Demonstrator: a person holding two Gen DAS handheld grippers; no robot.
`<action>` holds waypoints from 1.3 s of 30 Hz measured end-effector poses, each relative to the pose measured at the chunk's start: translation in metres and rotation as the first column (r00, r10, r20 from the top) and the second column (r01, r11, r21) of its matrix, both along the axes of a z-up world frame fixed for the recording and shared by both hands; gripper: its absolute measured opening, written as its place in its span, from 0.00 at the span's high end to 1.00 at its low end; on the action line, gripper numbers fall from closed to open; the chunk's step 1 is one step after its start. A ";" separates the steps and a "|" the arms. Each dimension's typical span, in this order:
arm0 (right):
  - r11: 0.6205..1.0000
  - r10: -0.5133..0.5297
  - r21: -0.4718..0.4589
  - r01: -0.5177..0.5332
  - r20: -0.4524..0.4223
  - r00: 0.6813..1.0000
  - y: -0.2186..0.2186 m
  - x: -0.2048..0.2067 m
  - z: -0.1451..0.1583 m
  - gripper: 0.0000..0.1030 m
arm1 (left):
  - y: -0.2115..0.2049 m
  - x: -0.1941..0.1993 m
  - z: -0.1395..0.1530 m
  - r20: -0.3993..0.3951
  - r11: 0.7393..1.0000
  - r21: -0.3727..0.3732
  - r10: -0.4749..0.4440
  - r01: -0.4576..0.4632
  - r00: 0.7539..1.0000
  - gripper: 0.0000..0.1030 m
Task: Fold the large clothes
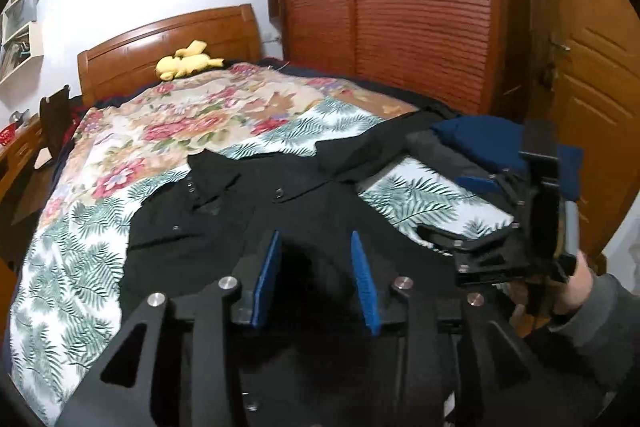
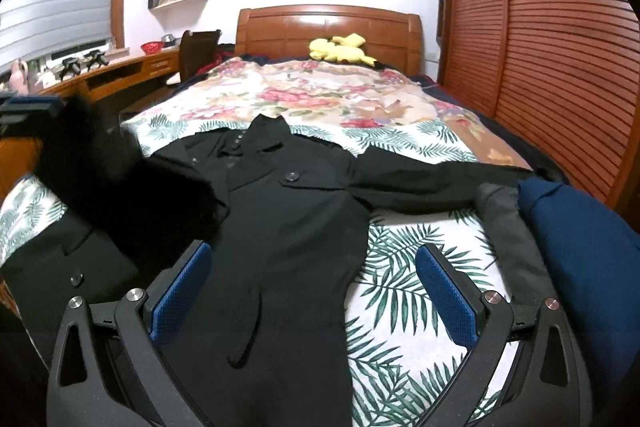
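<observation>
Both grippers' fingers (image 2: 444, 291) spread, empty, above the black coat (image 2: 288, 227).

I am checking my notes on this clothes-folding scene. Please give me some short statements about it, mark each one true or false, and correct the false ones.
1. A black coat lies spread on the bed. True.
2. The right gripper is clamped on the coat. False: its jaws stand wide open, with nothing pinched.
3. A yellow plush toy lies near the headboard. True.
4. The folded blue garment lies at the left edge of the bed in the right wrist view. False: it lies at the right edge, beside a grey garment.
5. The left gripper holds a sleeve. False: its jaws are apart and empty.
</observation>
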State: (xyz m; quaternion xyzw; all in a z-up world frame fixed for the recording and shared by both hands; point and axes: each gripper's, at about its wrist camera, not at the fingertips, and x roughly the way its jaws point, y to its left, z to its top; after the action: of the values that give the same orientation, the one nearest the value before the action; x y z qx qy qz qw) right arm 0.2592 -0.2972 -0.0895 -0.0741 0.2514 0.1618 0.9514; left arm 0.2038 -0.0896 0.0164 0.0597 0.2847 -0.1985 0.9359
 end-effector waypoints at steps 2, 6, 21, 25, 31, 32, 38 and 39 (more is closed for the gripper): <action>1.000 0.005 0.001 -0.005 0.001 1.000 0.002 -0.001 0.000 0.00 | 0.001 -0.007 -0.001 0.007 1.000 -0.029 0.003 -0.003 1.000 0.66; 1.000 0.025 -0.006 -0.025 -0.008 1.000 0.010 -0.003 -0.004 0.00 | 0.013 -0.012 -0.007 0.027 0.997 -0.069 0.046 -0.044 0.999 0.66; 0.998 0.065 -0.015 -0.068 -0.131 0.989 0.016 0.013 -0.037 0.03 | 0.060 -0.017 -0.073 0.017 0.983 -0.070 0.170 -0.168 0.985 0.66; 0.997 0.069 -0.019 -0.073 -0.192 0.979 0.010 0.020 -0.054 0.07 | 0.058 -0.017 -0.083 0.017 0.982 -0.054 0.184 -0.183 0.983 0.66; 0.994 0.096 -0.012 -0.105 -0.312 0.945 0.003 0.026 -0.078 0.20 | 0.053 -0.018 -0.090 0.012 0.985 -0.052 0.168 -0.167 0.986 0.66; 0.994 0.100 -0.012 -0.110 -0.324 0.941 0.002 0.026 -0.081 0.25 | 0.052 -0.018 -0.091 0.011 0.985 -0.055 0.162 -0.161 0.987 0.66; 0.993 0.105 -0.018 -0.117 -0.313 0.944 -0.004 0.021 -0.078 0.87 | 0.044 -0.019 -0.088 0.027 0.989 -0.070 0.131 -0.128 0.991 0.66; 0.993 0.103 -0.018 -0.114 -0.305 0.947 -0.006 0.020 -0.076 0.89 | 0.043 -0.020 -0.088 0.029 0.990 -0.076 0.125 -0.122 0.992 0.66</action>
State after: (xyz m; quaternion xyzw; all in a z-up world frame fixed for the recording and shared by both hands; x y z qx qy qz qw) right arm 0.2793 -0.3030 -0.1654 -0.0791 0.3930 0.2188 0.8896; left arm 0.1841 -0.0466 -0.0713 0.0106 0.2643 -0.1495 0.9527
